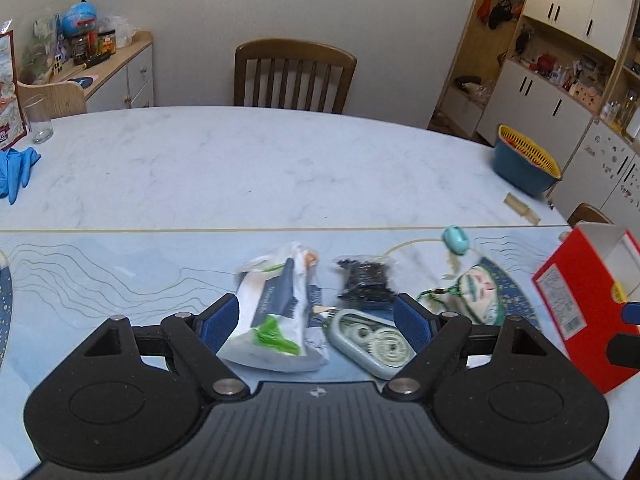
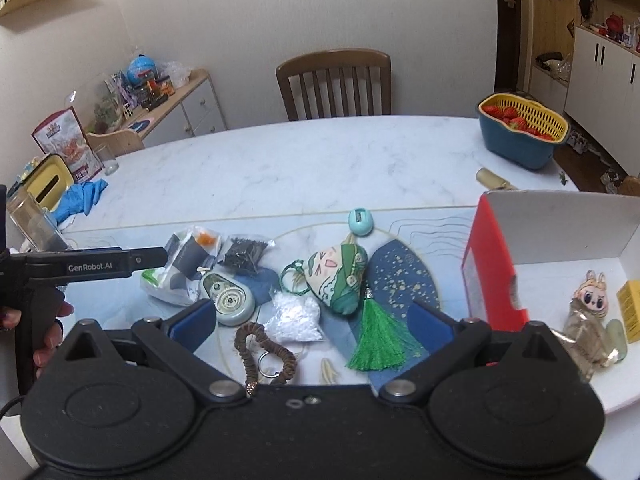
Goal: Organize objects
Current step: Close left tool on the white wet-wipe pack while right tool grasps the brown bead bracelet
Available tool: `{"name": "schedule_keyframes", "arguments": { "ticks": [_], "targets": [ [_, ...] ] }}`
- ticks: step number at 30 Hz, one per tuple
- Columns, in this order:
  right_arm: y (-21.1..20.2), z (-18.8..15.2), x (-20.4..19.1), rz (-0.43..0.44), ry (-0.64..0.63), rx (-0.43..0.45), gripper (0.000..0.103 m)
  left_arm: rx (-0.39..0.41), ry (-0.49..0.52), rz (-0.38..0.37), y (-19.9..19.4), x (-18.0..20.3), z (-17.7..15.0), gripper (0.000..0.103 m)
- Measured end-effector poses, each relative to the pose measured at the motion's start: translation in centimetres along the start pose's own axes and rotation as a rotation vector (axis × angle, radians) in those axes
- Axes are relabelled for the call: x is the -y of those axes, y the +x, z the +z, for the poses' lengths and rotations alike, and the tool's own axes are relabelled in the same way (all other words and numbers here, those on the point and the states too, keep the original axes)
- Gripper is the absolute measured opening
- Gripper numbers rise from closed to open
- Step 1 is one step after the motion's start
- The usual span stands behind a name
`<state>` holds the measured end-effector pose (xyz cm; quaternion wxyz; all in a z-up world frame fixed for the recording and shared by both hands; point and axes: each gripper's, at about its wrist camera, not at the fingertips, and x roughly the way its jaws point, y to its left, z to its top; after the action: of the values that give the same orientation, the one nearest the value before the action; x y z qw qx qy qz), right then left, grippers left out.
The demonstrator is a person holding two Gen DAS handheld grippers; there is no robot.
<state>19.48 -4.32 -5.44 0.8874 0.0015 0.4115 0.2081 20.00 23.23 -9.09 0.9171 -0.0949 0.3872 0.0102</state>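
Left hand-held gripper released, jaws straddling crumpled white plastic packet and grey geared tape dispenser on desk; right hand-held gripper released.

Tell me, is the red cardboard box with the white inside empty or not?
Not empty. The red cardboard box lies open, and inside it are a cartoon-doll keychain, a yellow carton and a small pale green piece.

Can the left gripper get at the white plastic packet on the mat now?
Probably yes. The left gripper is open, and the white plastic packet already lies between its pads with nothing on top. The correction tape dispenser beside it may get caught too.
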Motion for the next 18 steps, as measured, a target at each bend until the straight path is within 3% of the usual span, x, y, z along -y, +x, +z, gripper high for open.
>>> {"name": "schedule_keyframes", "arguments": {
  "ticks": [18],
  "targets": [
    [6.2, -2.9, -3.3, 0.026, -0.080, -0.144, 0.100, -0.131, -0.063, 0.045, 7.4, -3.9, 1.1, 0.085]
  ]
}}
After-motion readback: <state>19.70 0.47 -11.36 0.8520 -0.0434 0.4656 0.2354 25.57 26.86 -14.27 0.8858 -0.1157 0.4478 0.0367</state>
